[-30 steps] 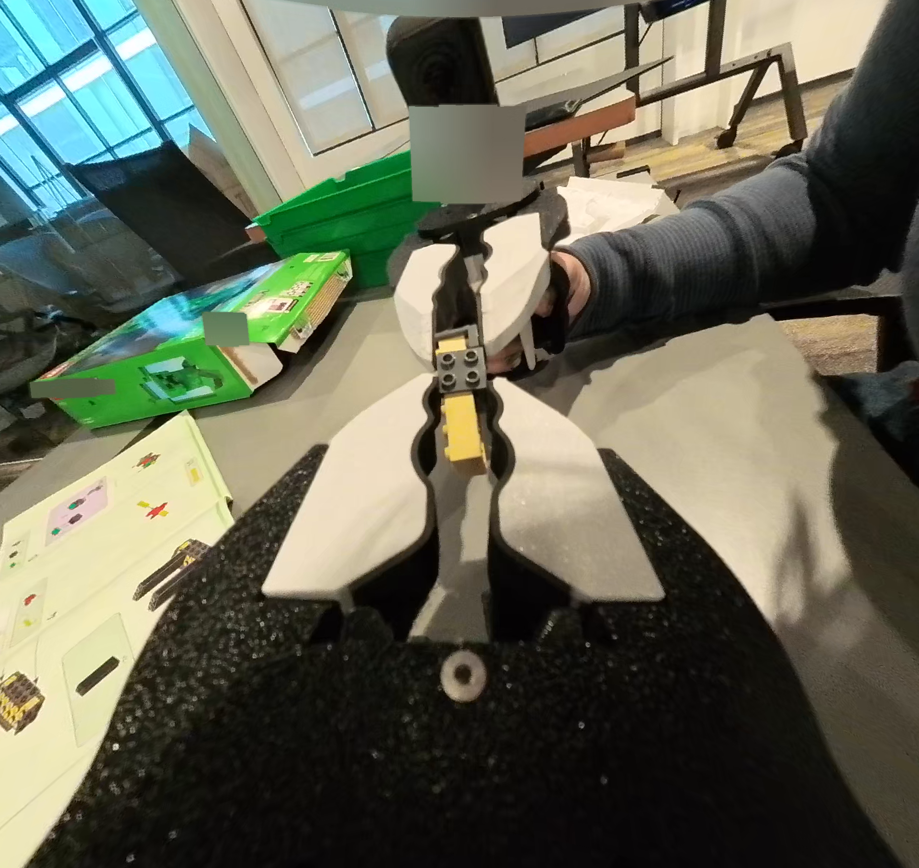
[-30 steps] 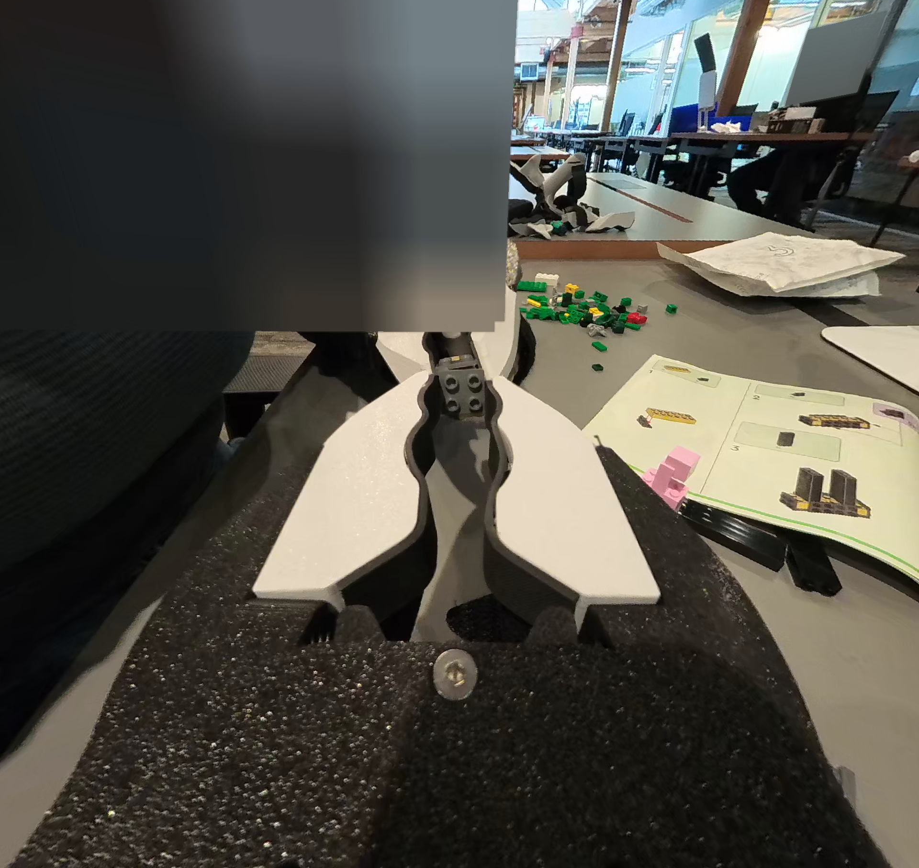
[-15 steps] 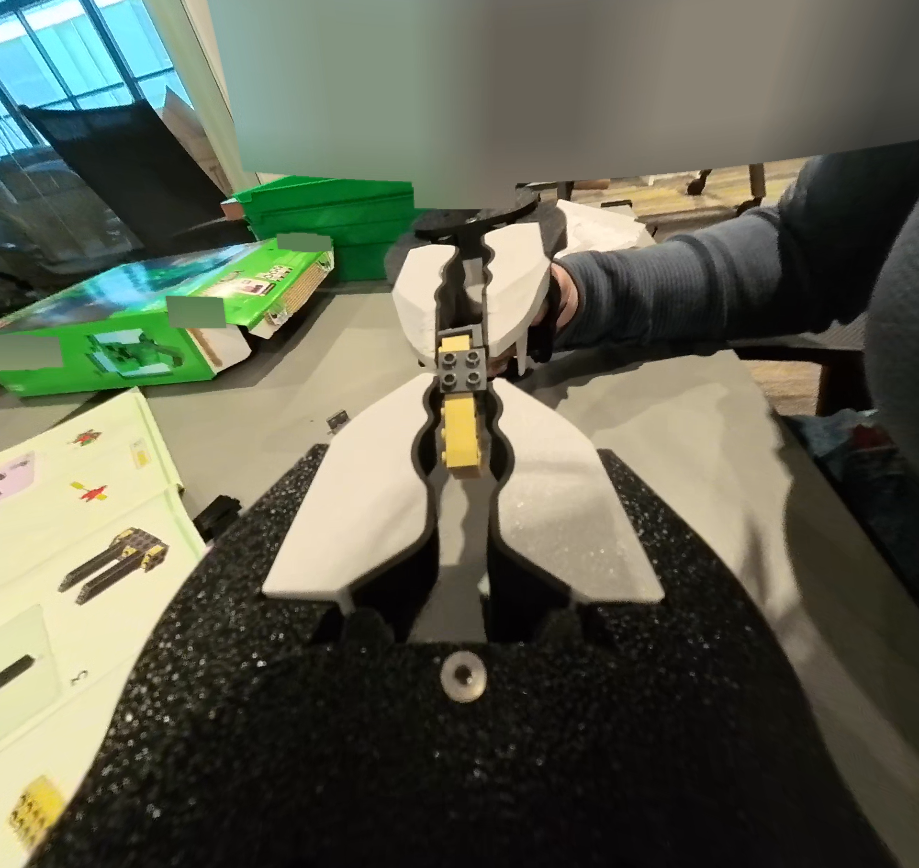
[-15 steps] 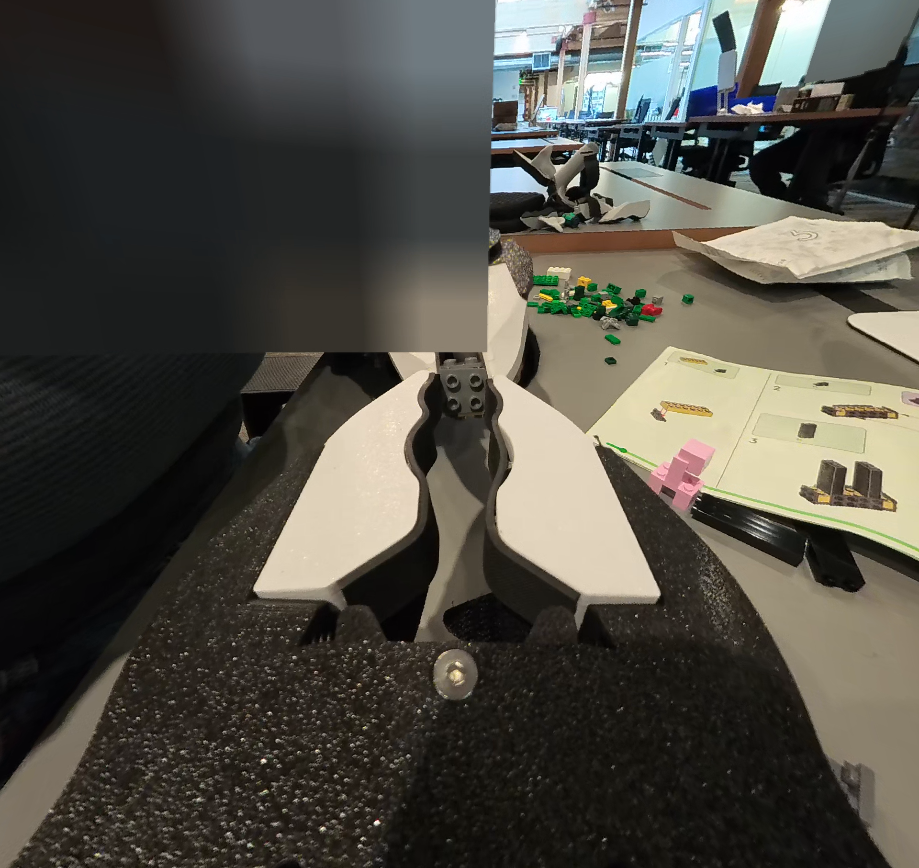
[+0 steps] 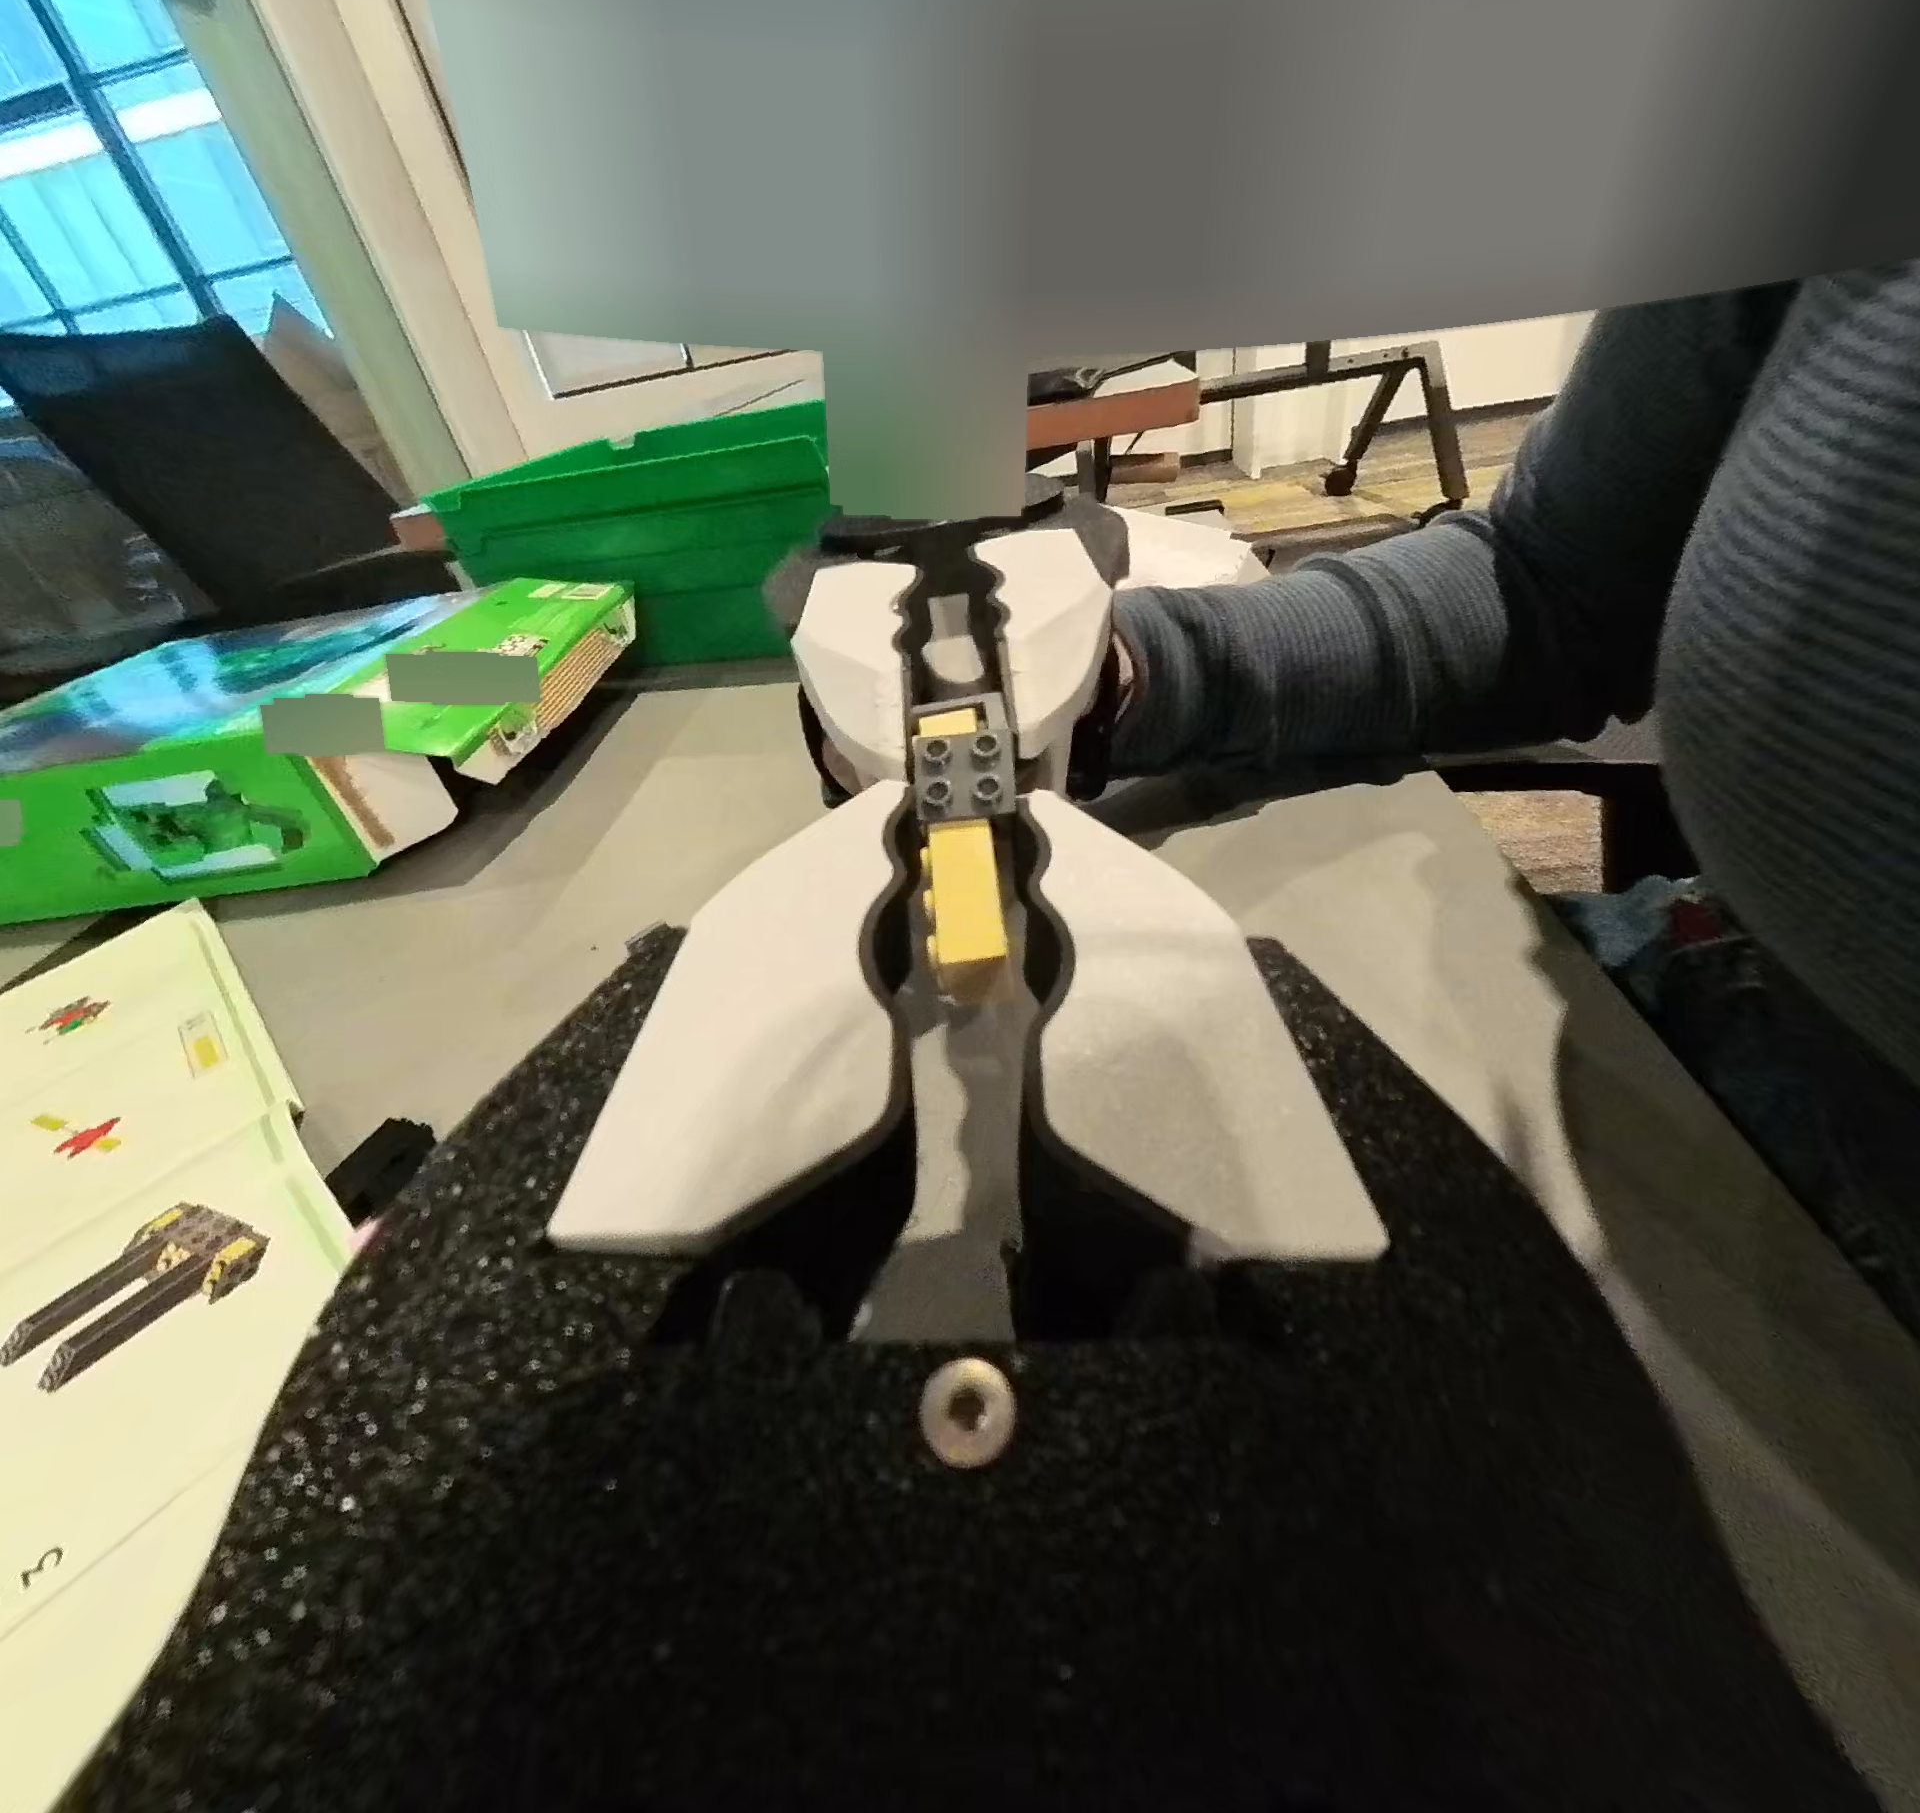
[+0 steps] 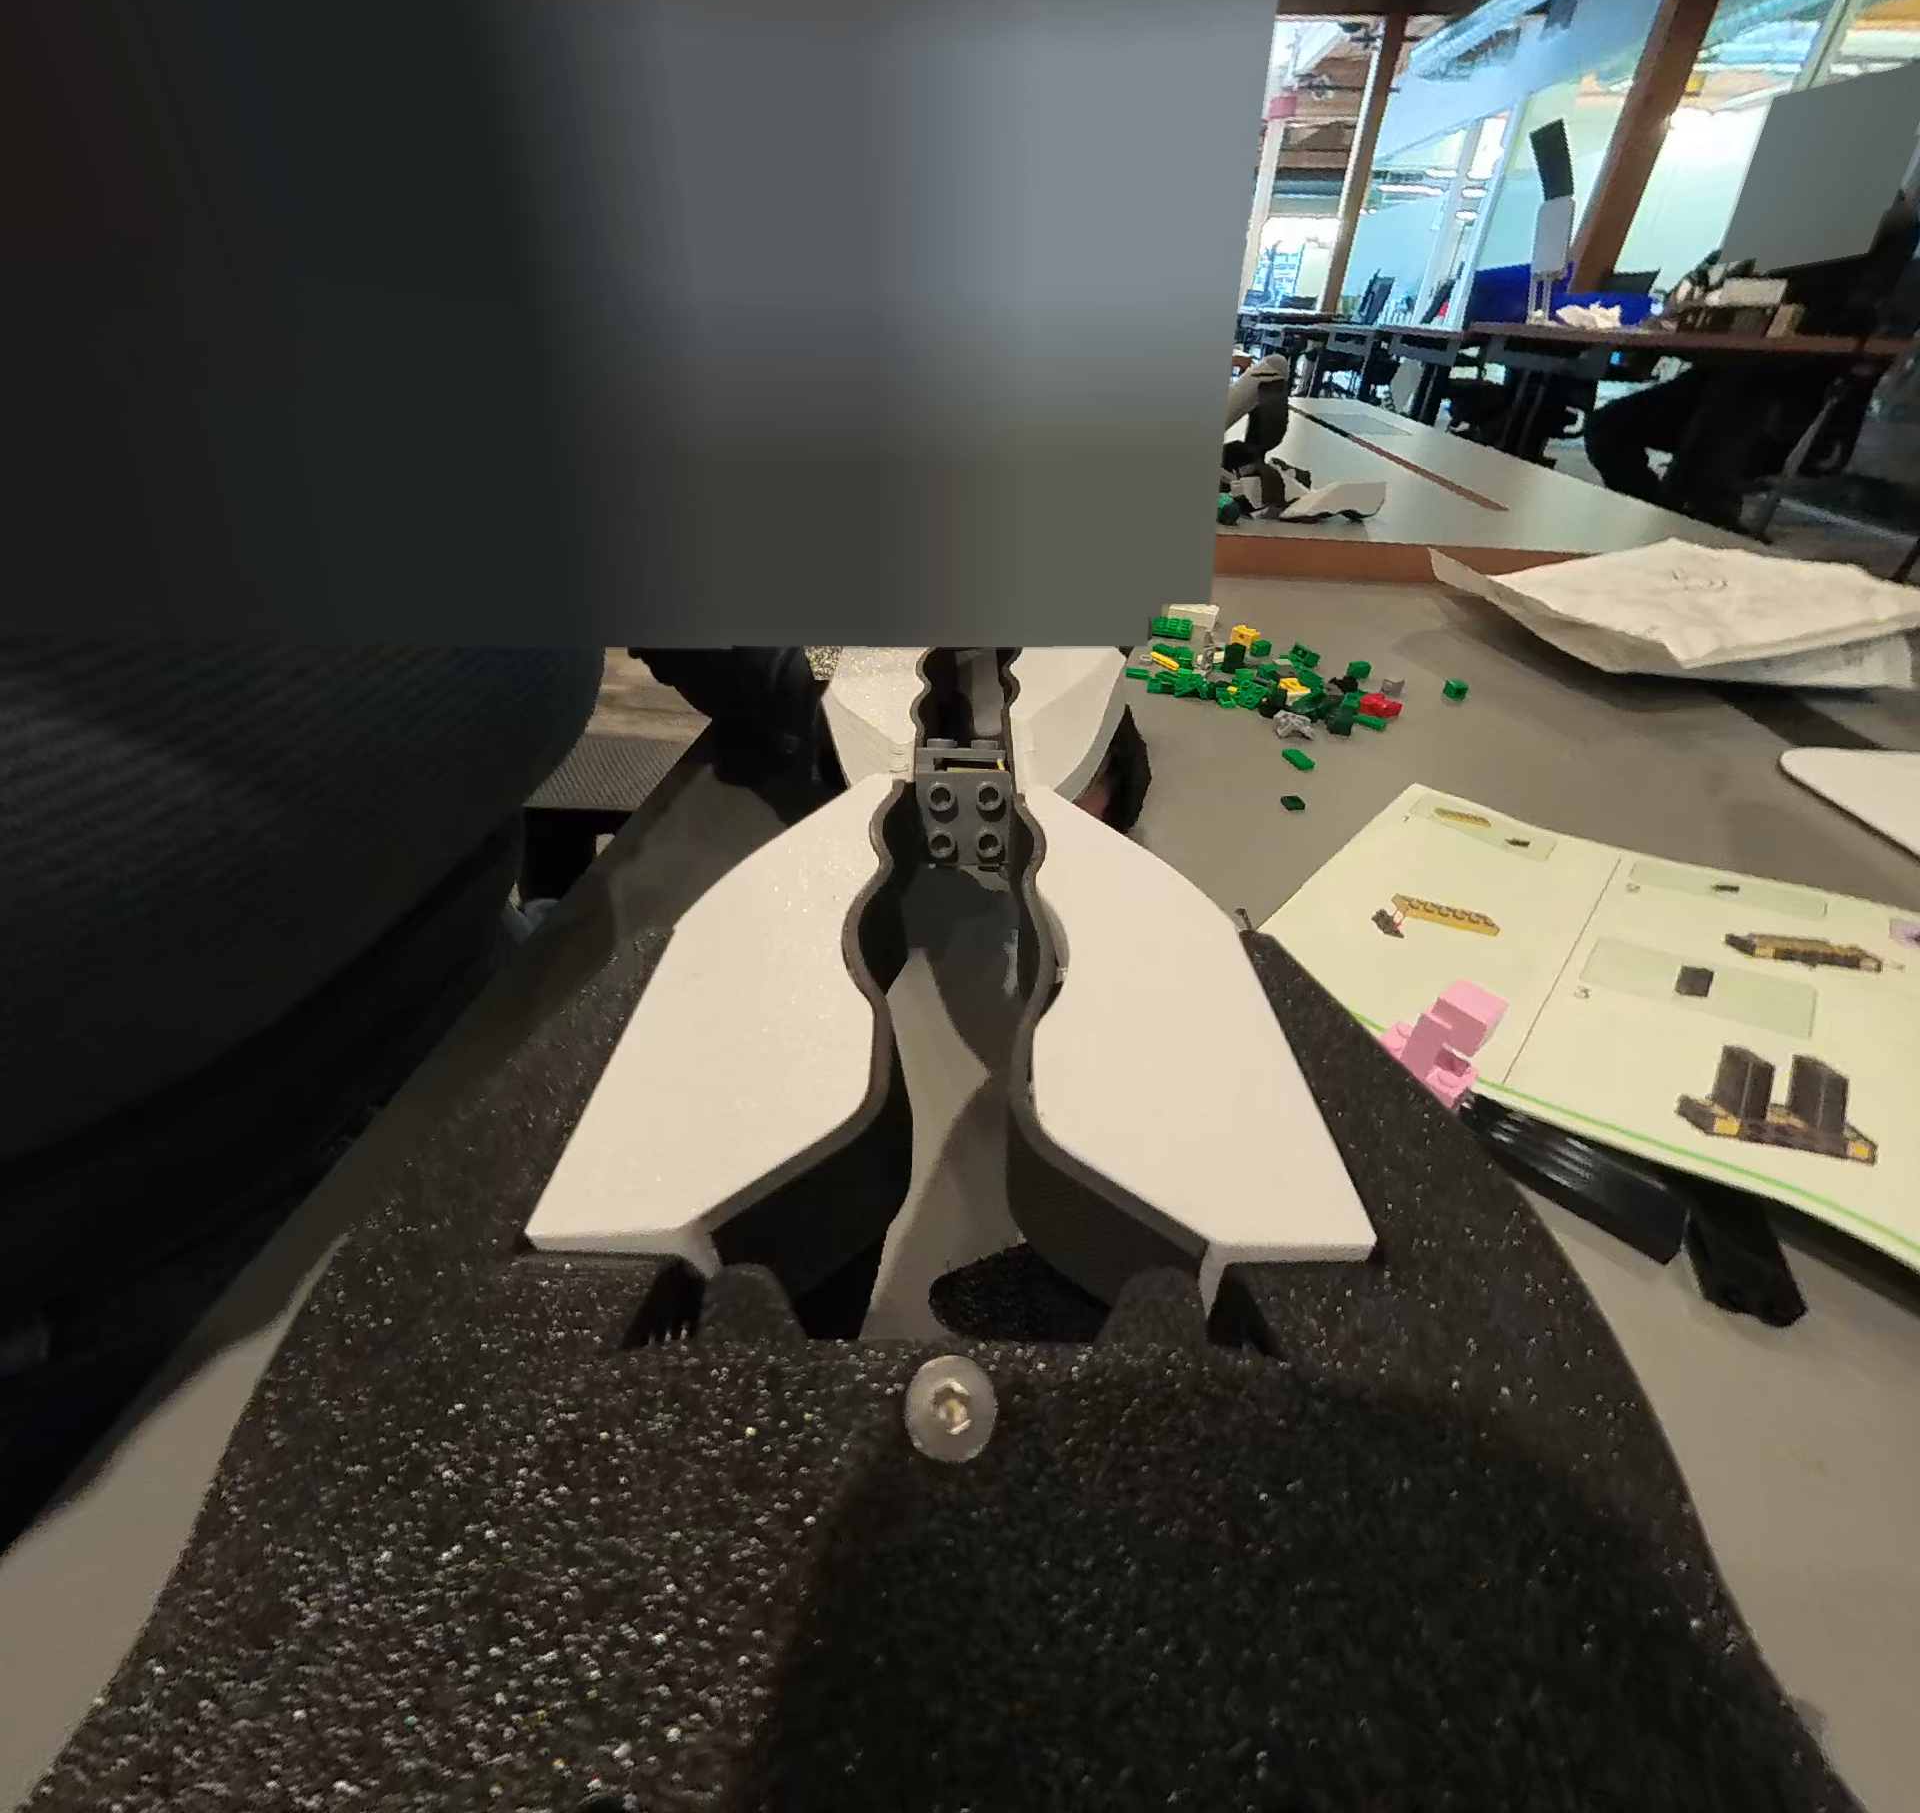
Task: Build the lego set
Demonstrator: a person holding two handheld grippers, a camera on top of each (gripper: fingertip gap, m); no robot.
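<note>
Left wrist view: left tool [image 5: 964,813] pinches yellow brick [image 5: 968,890], grey 2x2 plate [image 5: 965,772] at its tip, above worktop [image 5: 644,828]. Right wrist view: right tool [image 6: 966,823] pinches same grey plate [image 6: 966,821]. Risk: skewed push w/ studs misaligned pops plate loose

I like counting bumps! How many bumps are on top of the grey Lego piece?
4, in a square on the dark grey plate: two nearer the left gripper, which holds a yellow brick, two nearer the right gripper. None seem hidden.
</note>
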